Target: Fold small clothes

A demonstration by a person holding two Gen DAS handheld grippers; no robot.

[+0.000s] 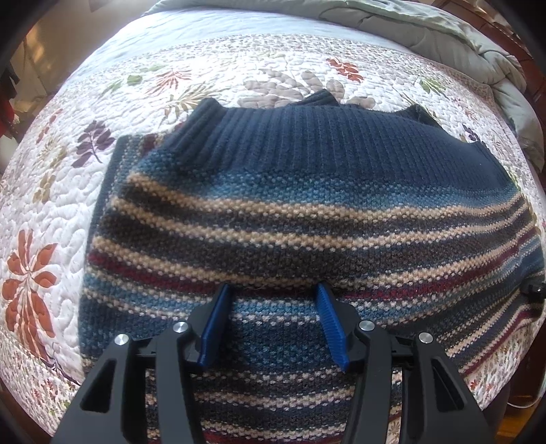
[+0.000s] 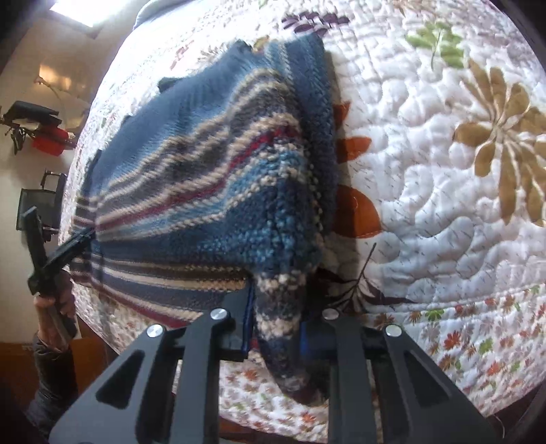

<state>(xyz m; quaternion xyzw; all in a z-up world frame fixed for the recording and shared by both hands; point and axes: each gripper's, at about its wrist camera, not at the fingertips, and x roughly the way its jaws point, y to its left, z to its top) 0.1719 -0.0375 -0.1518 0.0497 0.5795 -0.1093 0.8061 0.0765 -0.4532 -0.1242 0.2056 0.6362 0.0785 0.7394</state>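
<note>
A knitted sweater (image 1: pixel 290 211) with navy, blue, tan and red stripes lies on a floral quilted bedspread (image 1: pixel 51 205), its ribbed navy band on the far side. My left gripper (image 1: pixel 273 287) stands open just above the sweater's near part, its blue pads (image 1: pixel 218 328) apart with only flat knit beneath them. In the right wrist view, my right gripper (image 2: pixel 276 307) is shut on a bunched corner of the sweater (image 2: pixel 204 177), which rises into a ridge and hangs down between the fingers. A hand (image 2: pixel 51 307) holds the left gripper (image 2: pixel 80 239) at the sweater's far edge.
A grey-green comforter (image 1: pixel 443 30) is heaped at the back right of the bed. The bedspread (image 2: pixel 426 170) stretches wide to the right of the sweater. Past the bed's edge are a wooden floor (image 2: pixel 95 358), a dark chair (image 2: pixel 37 205) and red items (image 2: pixel 47 143) by the wall.
</note>
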